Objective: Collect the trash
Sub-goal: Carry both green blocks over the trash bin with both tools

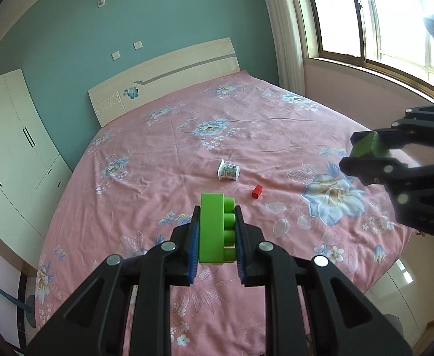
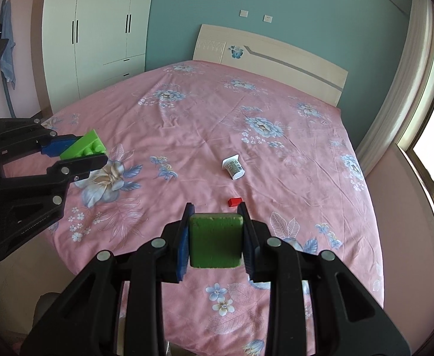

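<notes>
Two pieces of trash in hand, two left on the bed (image 1: 276, 124). Left tool (image 1: 217, 231) clamped narrow on a bright green studded brick (image 1: 212, 228), studs turned toward the right-hand pad, held up clear of the pink flowered sheet. Right tool (image 2: 215, 238) likewise closed on a darker green block (image 2: 215, 240), its worn flat face toward the camera, also carried above the bed. Each tool visible in the other's view, well apart, out at the sides.

Still lying on the sheet: a small white cup (image 1: 228, 170) with a printed label, tipped on its side near the middle of the bed, and a little red block (image 1: 257, 191) just beside it, nearer the foot. Neither touched by anything.

No bin or bag anywhere in either view, so no telling where the held pieces go. By judgement, roughly half gathered: both tools full, a drop-off needed before the cup and red block can be taken.

Around: a pale headboard (image 2: 270, 56) against a teal wall, a white wardrobe (image 2: 98, 29) on one side, a large window (image 1: 380, 14) with a curtain on the other. Nothing lying between the tools and the remaining trash; open sheet all round.
</notes>
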Action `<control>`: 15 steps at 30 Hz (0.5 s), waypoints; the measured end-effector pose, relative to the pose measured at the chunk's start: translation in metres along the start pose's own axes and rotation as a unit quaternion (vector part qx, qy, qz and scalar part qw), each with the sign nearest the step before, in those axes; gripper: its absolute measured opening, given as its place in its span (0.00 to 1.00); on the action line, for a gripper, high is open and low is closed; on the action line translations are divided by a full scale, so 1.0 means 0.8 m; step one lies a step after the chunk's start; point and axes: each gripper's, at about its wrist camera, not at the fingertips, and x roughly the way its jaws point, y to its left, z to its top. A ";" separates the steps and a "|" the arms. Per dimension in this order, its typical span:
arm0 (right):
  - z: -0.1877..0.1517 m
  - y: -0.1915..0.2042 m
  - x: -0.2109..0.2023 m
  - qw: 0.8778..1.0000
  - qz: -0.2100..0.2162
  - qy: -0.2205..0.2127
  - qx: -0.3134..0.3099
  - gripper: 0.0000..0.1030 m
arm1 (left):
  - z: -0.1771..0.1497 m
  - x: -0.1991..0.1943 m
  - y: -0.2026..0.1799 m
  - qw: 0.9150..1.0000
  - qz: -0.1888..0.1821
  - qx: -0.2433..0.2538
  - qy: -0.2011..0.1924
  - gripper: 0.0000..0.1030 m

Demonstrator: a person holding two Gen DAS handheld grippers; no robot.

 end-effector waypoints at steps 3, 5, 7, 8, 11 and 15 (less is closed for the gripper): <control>-0.011 0.010 -0.032 1.000 0.001 -0.010 -0.005 0.30 | -0.007 -0.028 -0.002 1.000 0.003 -0.001 -0.007 0.22; -0.020 0.016 -0.048 1.000 0.002 -0.012 -0.008 0.30 | -0.013 -0.042 -0.006 1.000 0.004 0.003 -0.010 0.22; -0.029 0.022 -0.059 1.000 0.002 -0.012 -0.011 0.30 | -0.021 -0.051 -0.008 1.000 0.008 0.006 -0.008 0.22; -0.033 0.025 -0.064 1.000 0.001 -0.012 -0.012 0.30 | -0.026 -0.055 -0.010 1.000 0.008 0.008 -0.005 0.22; -0.049 0.035 -0.076 1.000 0.004 -0.010 -0.018 0.30 | -0.043 -0.064 -0.014 1.000 0.002 0.009 0.000 0.22; -0.068 0.050 -0.088 1.000 0.012 -0.008 -0.027 0.30 | -0.070 -0.071 -0.021 1.000 -0.008 0.011 0.012 0.22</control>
